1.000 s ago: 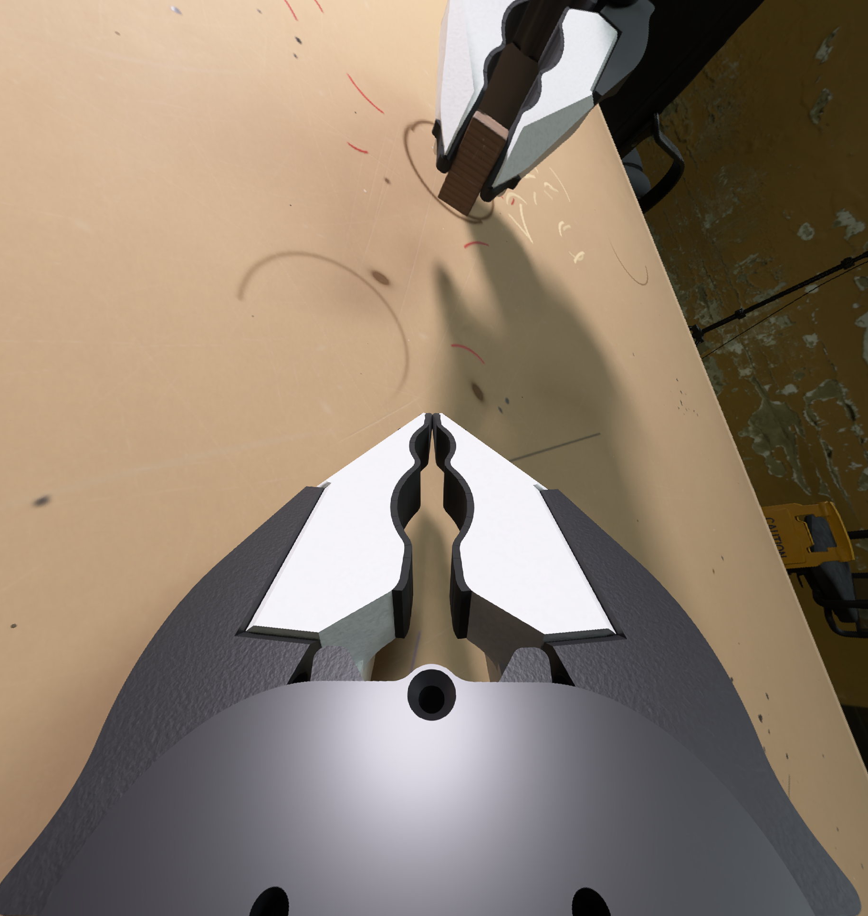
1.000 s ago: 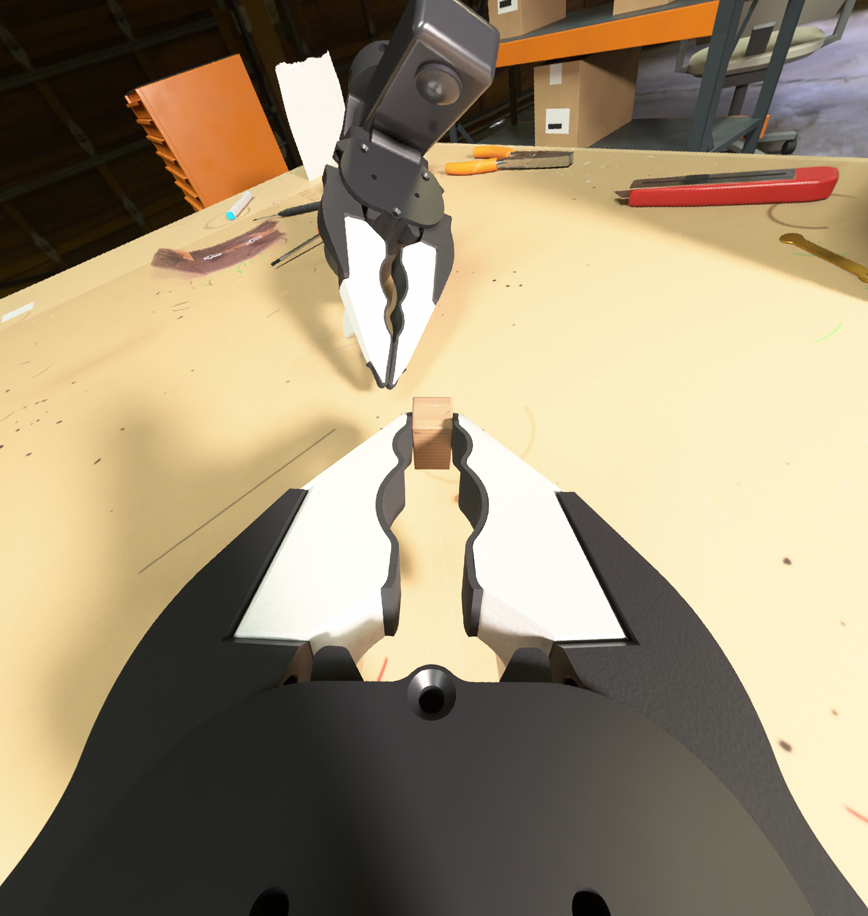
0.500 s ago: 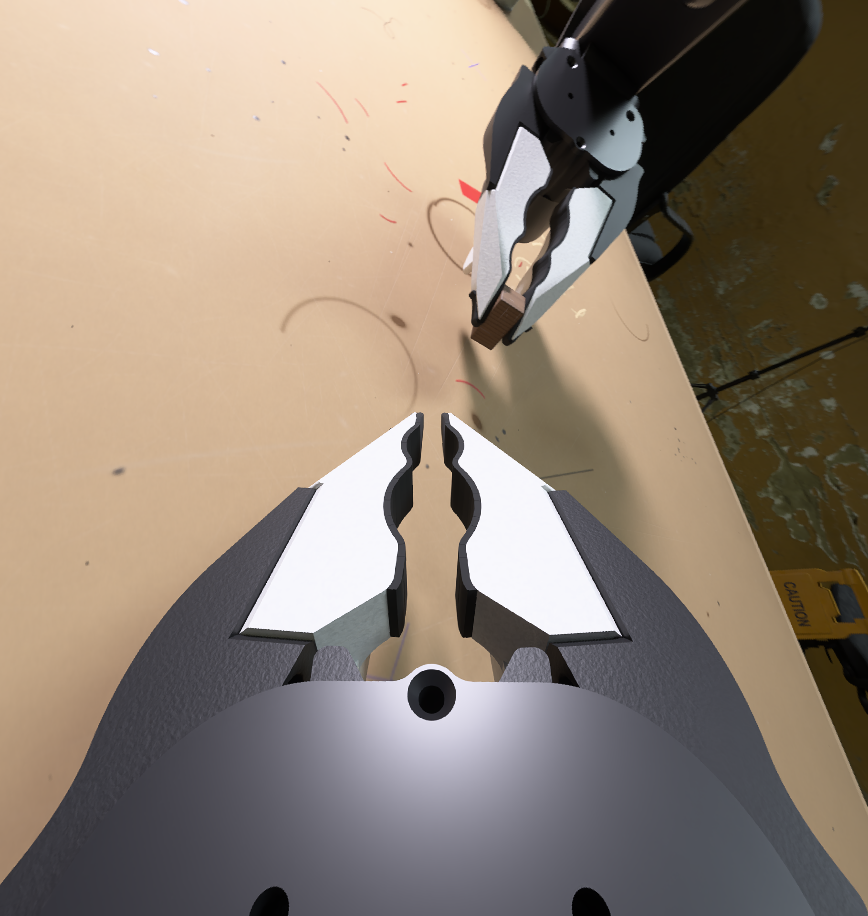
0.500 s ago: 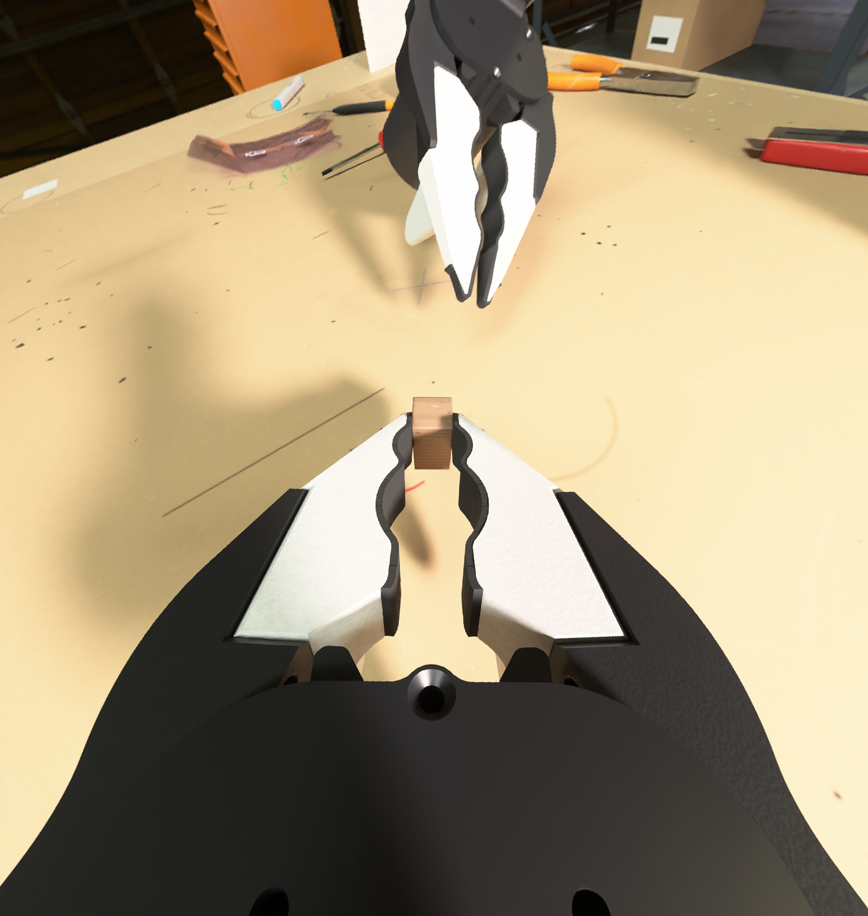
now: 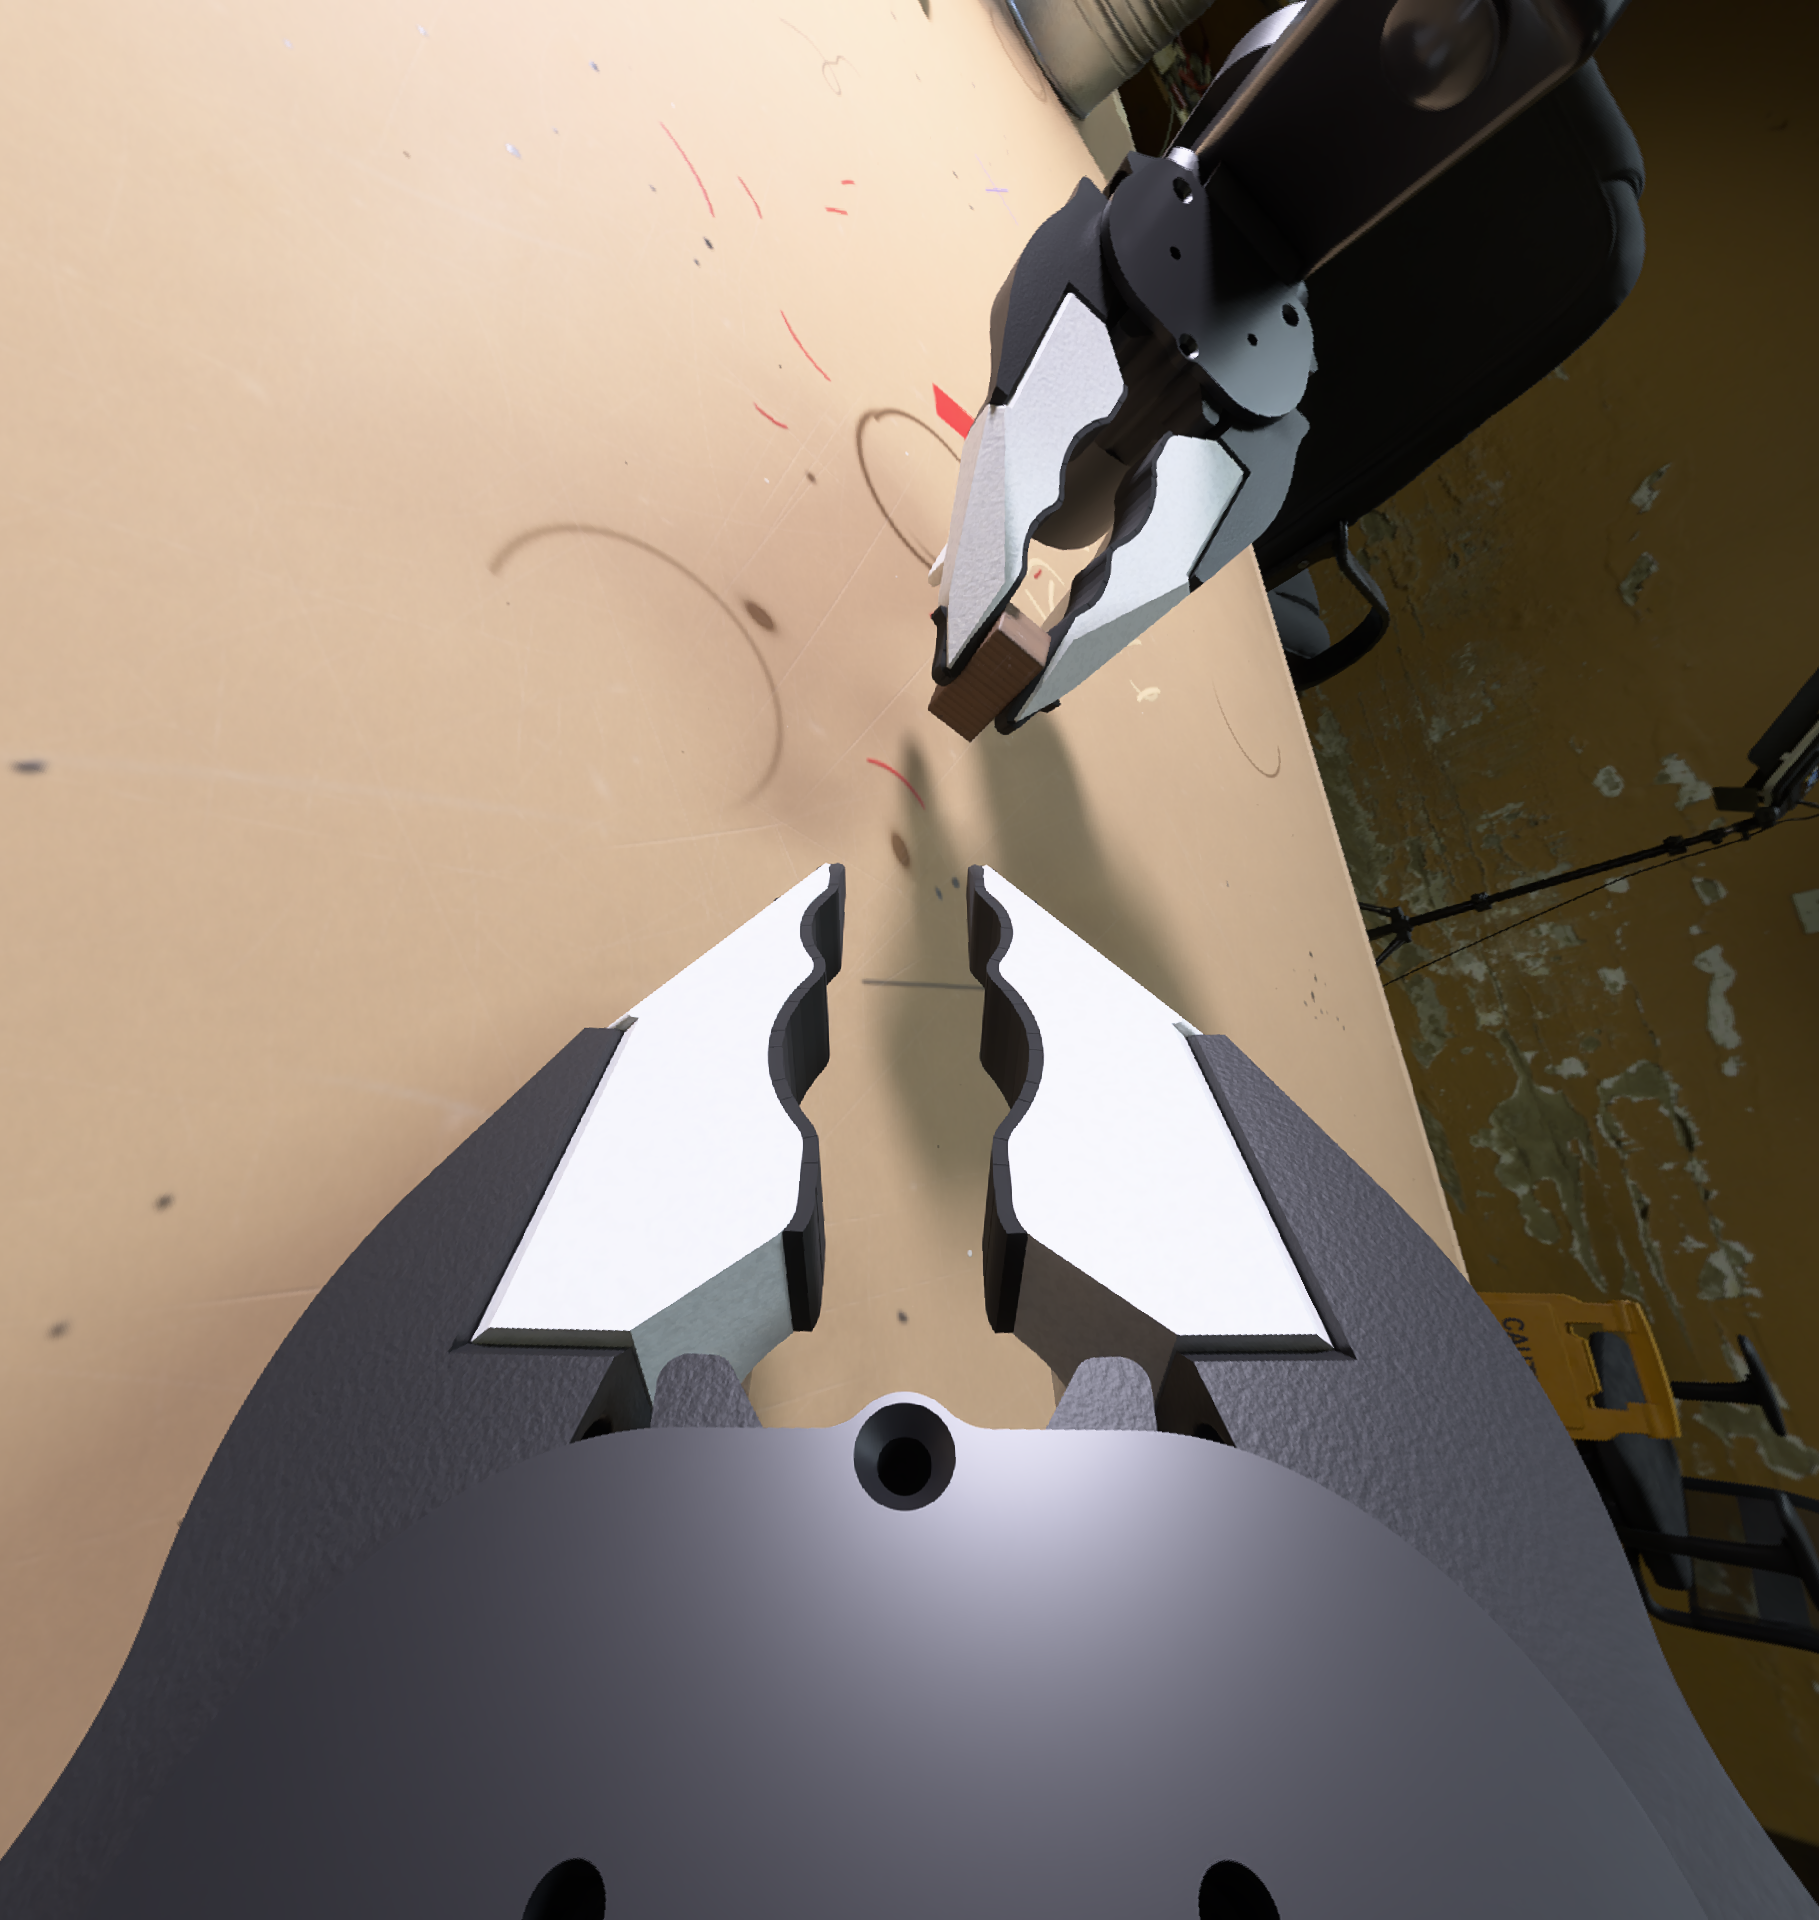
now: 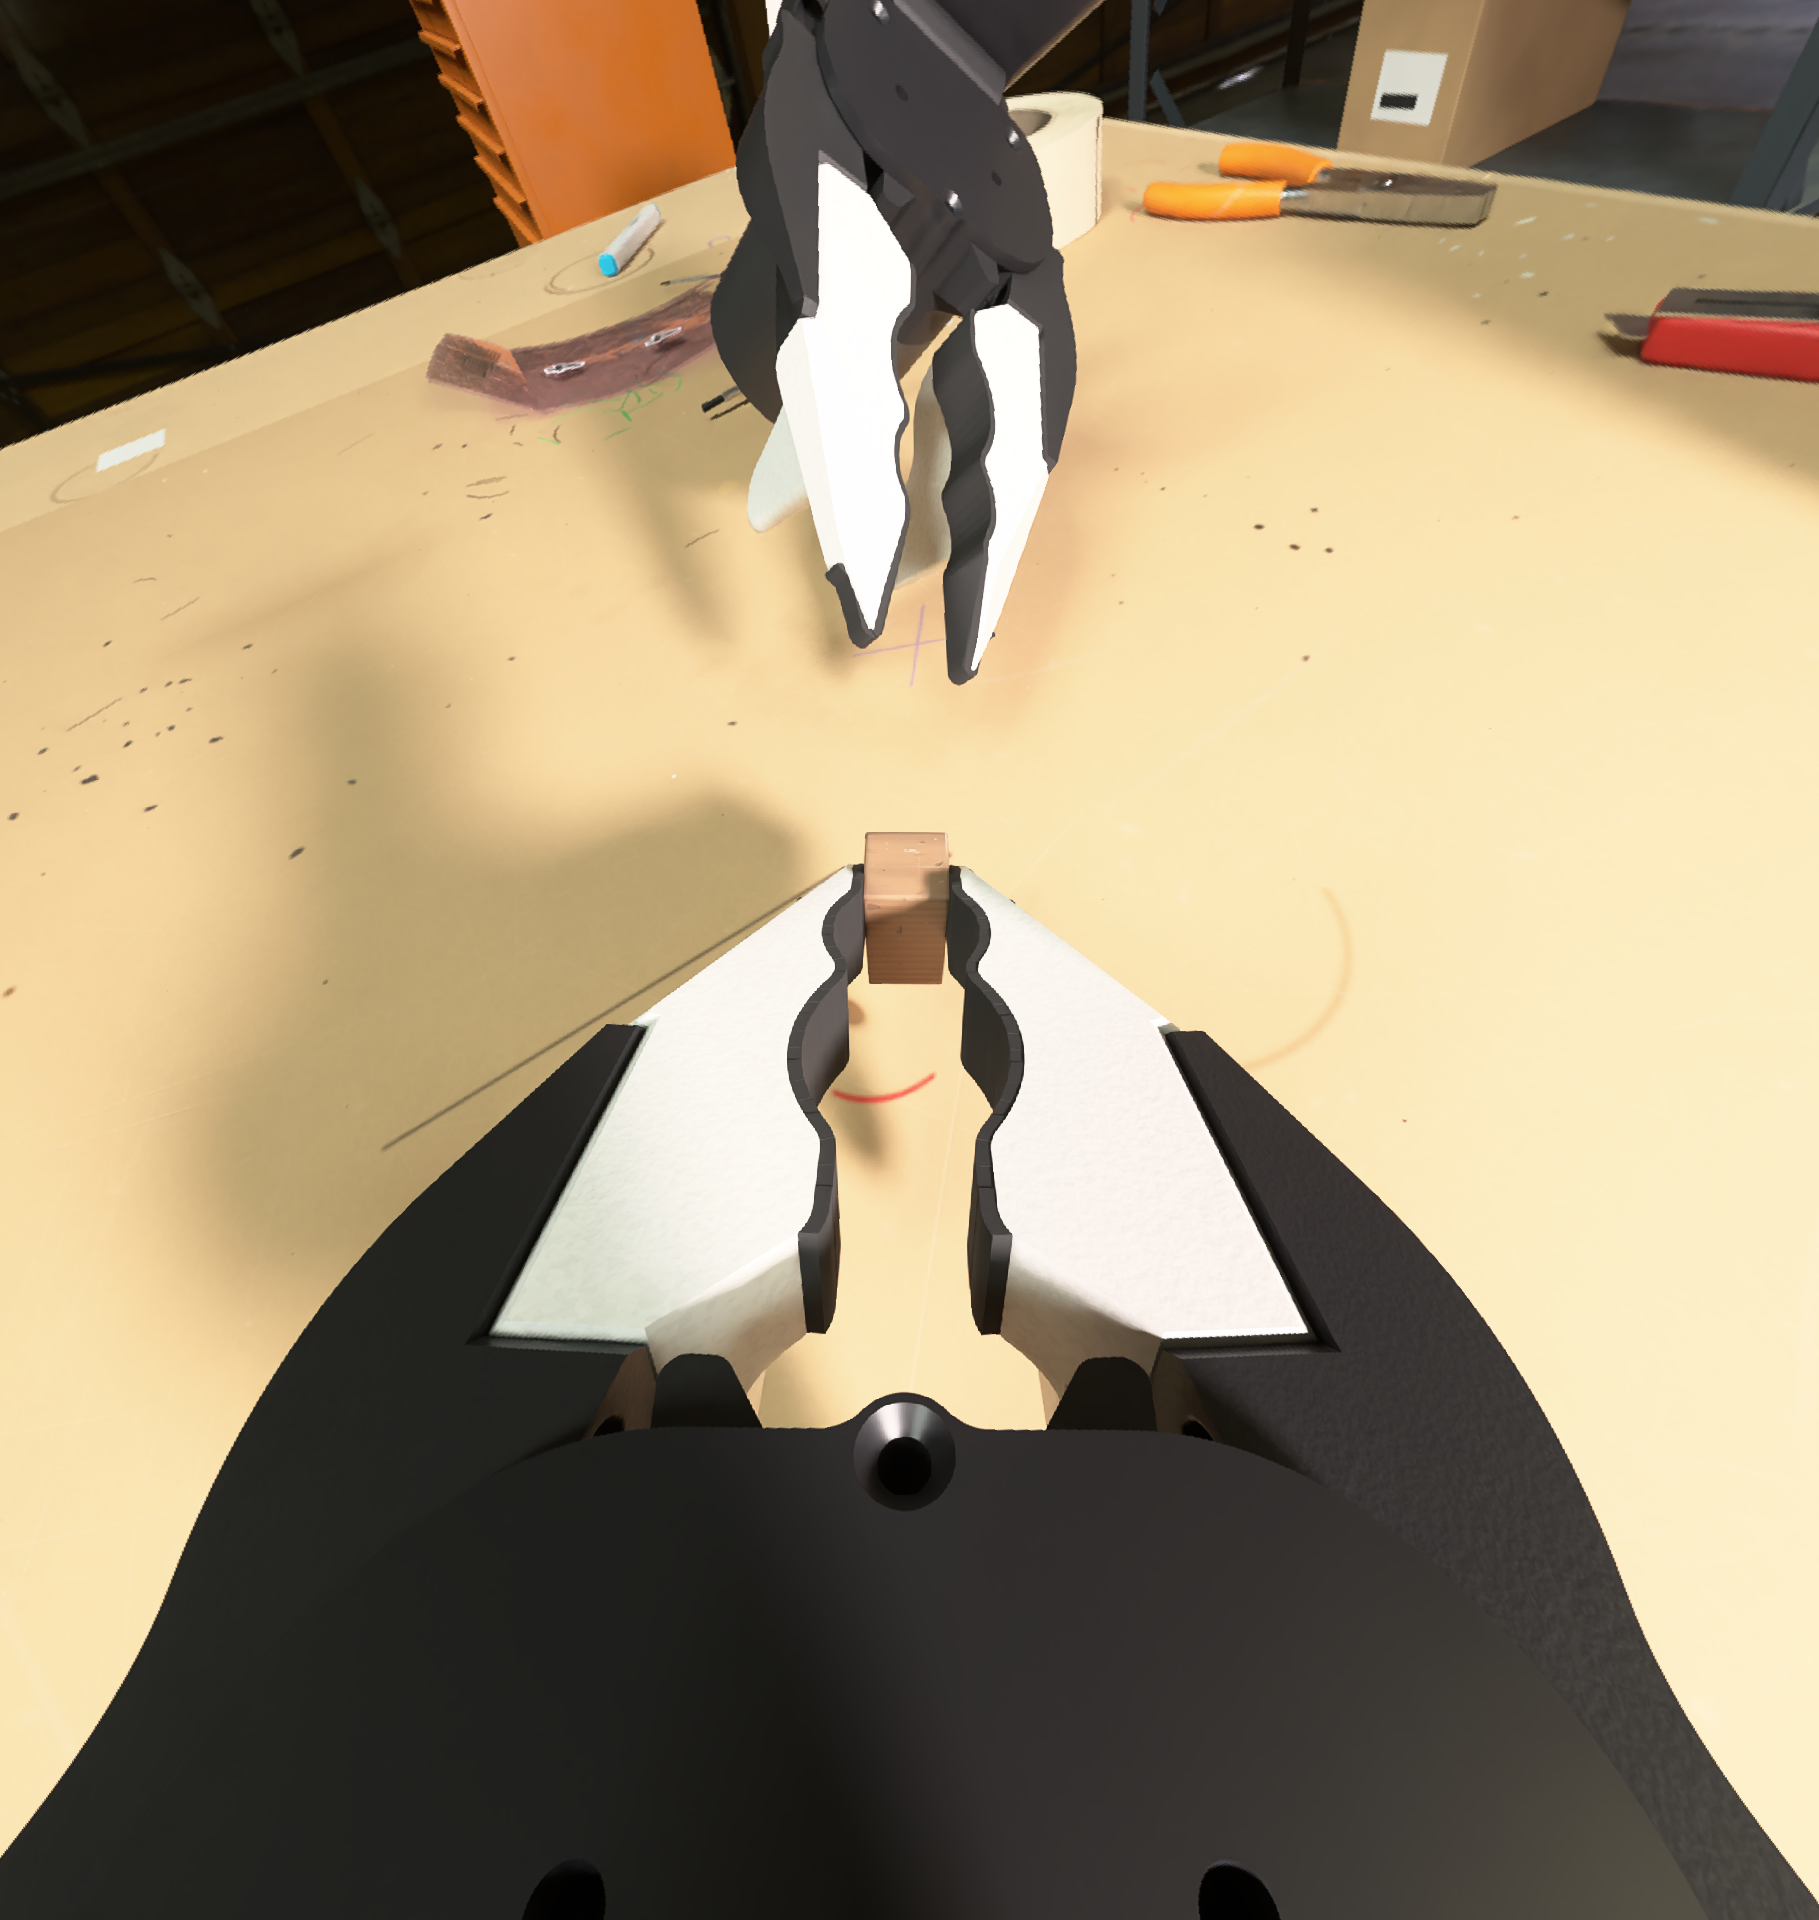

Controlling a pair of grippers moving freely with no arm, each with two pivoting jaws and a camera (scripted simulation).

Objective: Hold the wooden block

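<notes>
My right gripper is shut on a small wooden block, pinched at its fingertips above the tan table. In the left wrist view the same gripper hangs ahead and to the right with the block at its tips. My left gripper is open and empty, its jaws parted by about a block's width. It faces the block from a short way off. In the right wrist view it hovers just beyond the block, tips pointing down.
On the far side of the table lie a brown wooden strip, a blue-capped marker, a tape roll, orange-handled pliers and a red utility knife. The table's right edge runs near the grippers in the left wrist view.
My left gripper has opened from shut to a block-wide gap. The two grippers have come closer together. The right gripper still holds the block.
</notes>
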